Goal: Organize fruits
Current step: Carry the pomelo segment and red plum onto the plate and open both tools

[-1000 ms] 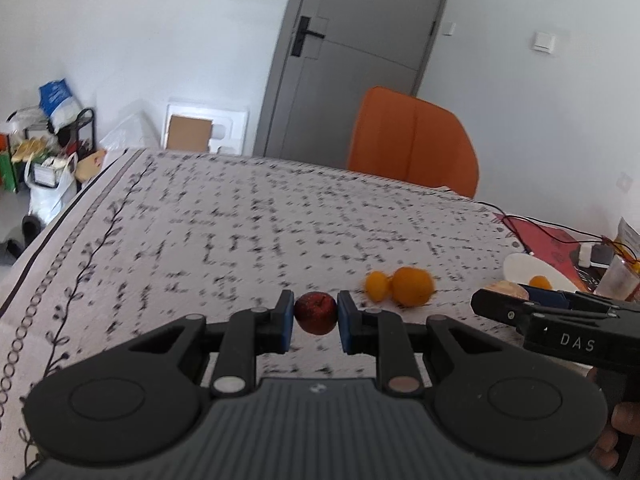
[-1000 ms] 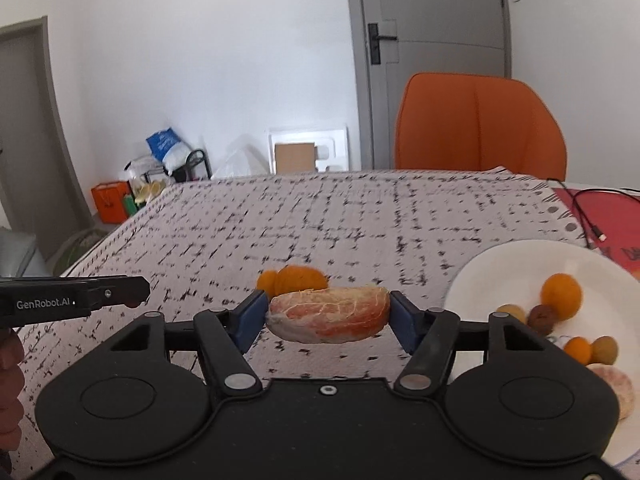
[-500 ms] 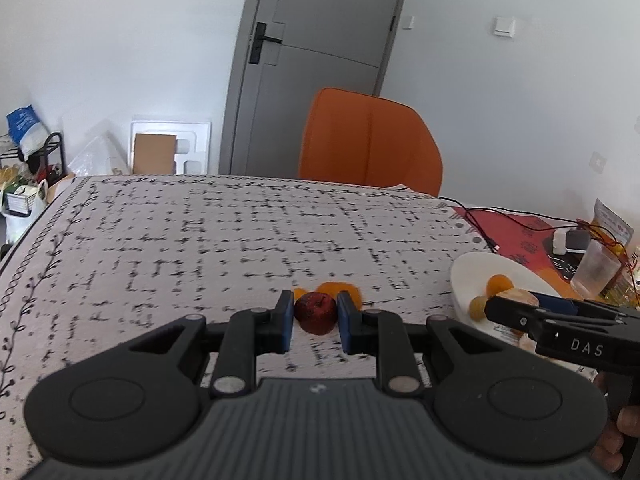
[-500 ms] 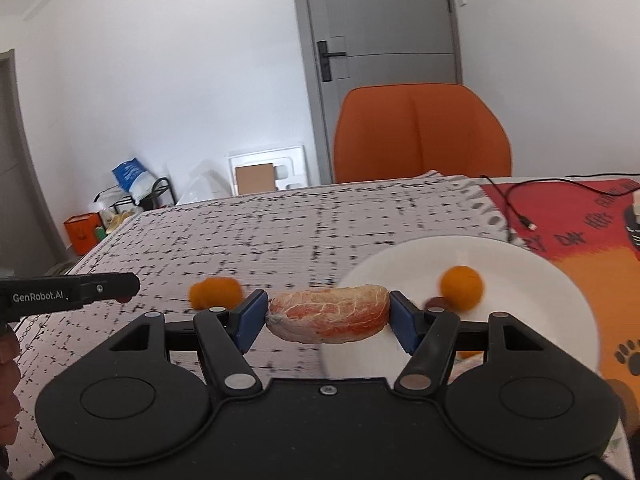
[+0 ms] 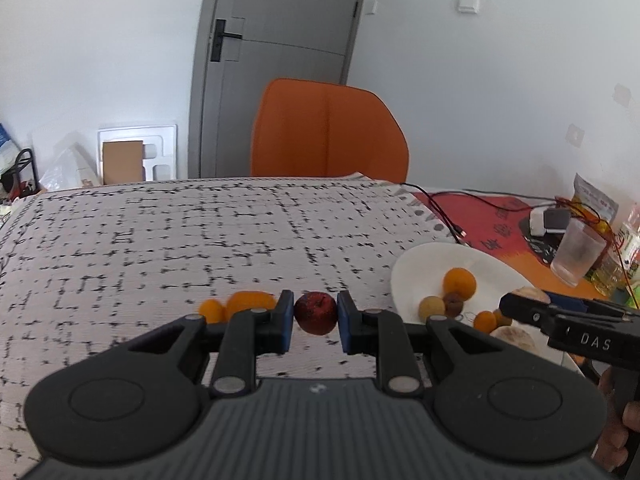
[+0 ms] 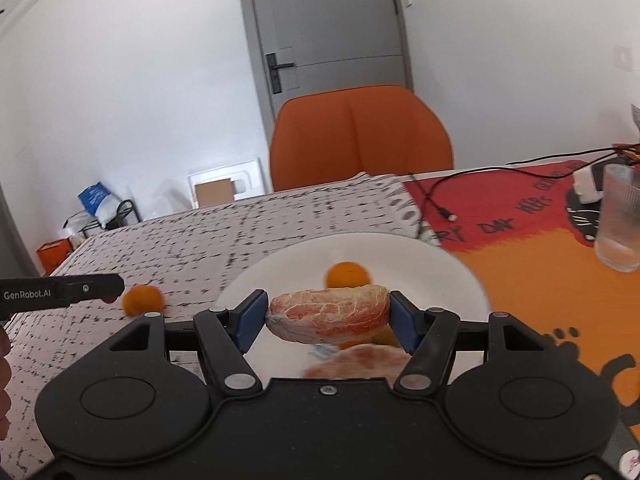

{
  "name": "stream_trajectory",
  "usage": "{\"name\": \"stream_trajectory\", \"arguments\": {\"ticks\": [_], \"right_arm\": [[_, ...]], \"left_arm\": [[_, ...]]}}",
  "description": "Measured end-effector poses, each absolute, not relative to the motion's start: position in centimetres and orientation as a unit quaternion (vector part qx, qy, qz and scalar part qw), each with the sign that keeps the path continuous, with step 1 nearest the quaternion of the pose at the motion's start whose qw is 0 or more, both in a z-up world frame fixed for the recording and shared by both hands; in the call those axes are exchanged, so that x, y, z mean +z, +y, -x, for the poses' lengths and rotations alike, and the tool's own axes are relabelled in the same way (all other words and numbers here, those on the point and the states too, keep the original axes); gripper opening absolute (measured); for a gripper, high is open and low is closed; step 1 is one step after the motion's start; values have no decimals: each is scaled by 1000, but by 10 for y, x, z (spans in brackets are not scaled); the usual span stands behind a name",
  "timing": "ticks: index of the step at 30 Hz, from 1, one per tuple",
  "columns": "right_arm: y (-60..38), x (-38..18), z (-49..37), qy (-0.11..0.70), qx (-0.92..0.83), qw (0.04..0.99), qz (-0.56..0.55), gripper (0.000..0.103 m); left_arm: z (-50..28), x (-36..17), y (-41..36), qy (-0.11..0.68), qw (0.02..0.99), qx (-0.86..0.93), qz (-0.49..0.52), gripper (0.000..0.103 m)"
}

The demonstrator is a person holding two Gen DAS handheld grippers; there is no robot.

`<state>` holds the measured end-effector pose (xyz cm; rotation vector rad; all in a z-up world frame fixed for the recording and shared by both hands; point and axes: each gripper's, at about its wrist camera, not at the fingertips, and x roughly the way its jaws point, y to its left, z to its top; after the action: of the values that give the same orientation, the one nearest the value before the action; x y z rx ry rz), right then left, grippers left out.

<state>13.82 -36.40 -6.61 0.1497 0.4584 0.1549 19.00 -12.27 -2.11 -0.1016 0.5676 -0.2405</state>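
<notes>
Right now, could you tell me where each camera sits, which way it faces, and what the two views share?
Left wrist: on the left gripper, looking along its fingers across the patterned tablecloth; it grips a dark red fruit; the right gripper's finger and a hand show at right.
Right wrist: on the right gripper, over the white plate, gripping a peeled citrus segment; the left gripper's finger shows at left.
Shared: plate, orange chair, grey door, glass.
</notes>
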Motion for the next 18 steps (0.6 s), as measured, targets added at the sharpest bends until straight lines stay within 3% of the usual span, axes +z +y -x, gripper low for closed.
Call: {"name": "stream_trajectory", "arguments": {"ticks": [18], "right_arm": [[-415,-82,-149,225,54,967,-107,63]], "left_arm": [[-202,-23,-183,291,945,-147,17,21]]}}
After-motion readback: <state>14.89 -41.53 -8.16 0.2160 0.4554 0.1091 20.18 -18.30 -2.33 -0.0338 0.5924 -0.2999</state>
